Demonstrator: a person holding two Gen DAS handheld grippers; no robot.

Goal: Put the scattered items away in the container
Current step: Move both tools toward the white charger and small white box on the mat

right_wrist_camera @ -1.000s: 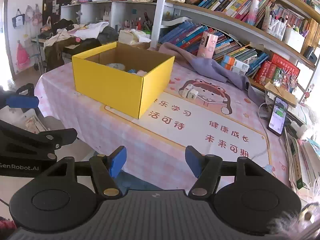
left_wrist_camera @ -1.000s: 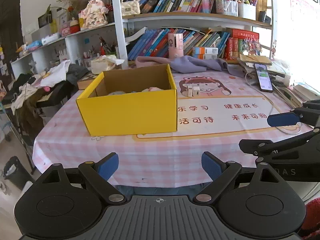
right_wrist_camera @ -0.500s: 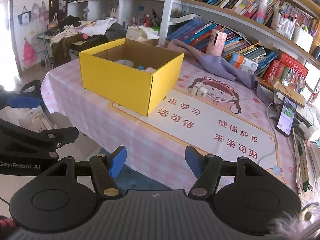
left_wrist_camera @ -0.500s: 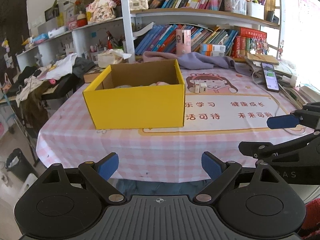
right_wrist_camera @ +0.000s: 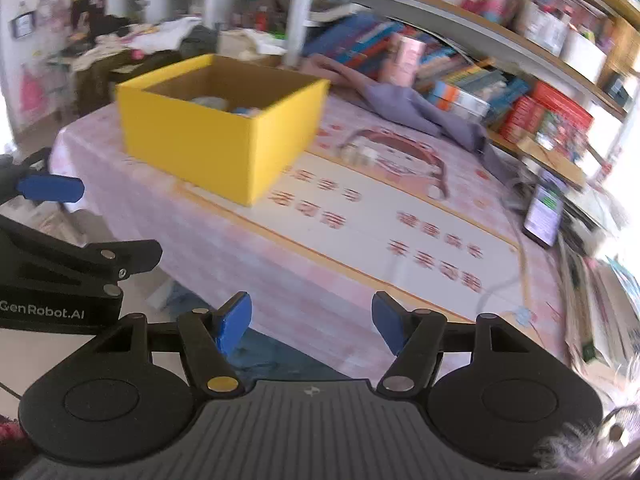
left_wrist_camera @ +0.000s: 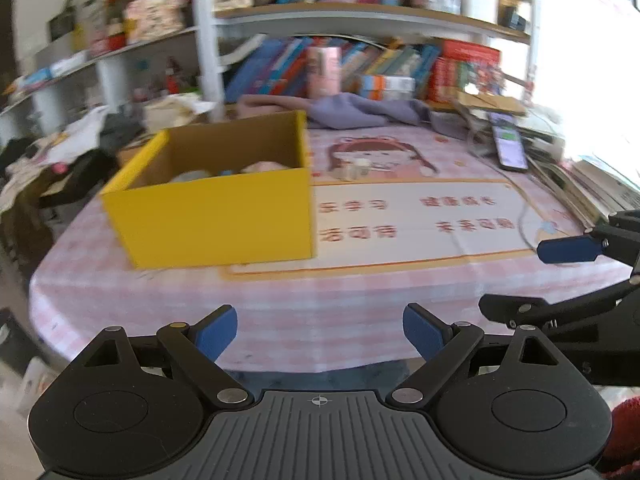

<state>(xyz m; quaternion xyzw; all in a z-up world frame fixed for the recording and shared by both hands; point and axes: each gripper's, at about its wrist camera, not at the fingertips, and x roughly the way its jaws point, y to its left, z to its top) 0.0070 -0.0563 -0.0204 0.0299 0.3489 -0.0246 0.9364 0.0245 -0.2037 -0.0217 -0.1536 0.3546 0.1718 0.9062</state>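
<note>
1. The table [left_wrist_camera: 280, 304], under a pink checked cloth, fills the ground ahead of both sets of jaws; its near edge lies just past the fingertips in both views.
2. A bookshelf [left_wrist_camera: 360, 12] runs behind the table, far beyond both grippers; the frames are blurred, so its contents read only as books and boxes.
3. The mat [right_wrist_camera: 400, 216], white with red characters and a cartoon figure, lies on the cloth straight ahead of the right jaws and ahead-right of the left ones.
4. The yellow box [left_wrist_camera: 216, 216] stands open on the table, ahead and left of both grippers, one corner on the mat. A few pale and blue items lie inside it, too blurred to name.
5. A purple cloth [left_wrist_camera: 360, 112] lies crumpled beyond the box, by the shelf.
6. The left gripper [left_wrist_camera: 320, 334] has its jaws spread wide, with nothing between the blue pads.
7. The right gripper [right_wrist_camera: 312, 322] has its jaws moderately apart and empty; they have just been opening a little.
8. A phone [right_wrist_camera: 544, 216], screen lit, lies far right of both jaws.
9. Small white blocks [left_wrist_camera: 354, 168] sit on the mat's cartoon figure, ahead of the jaws, just right of the box.
</note>
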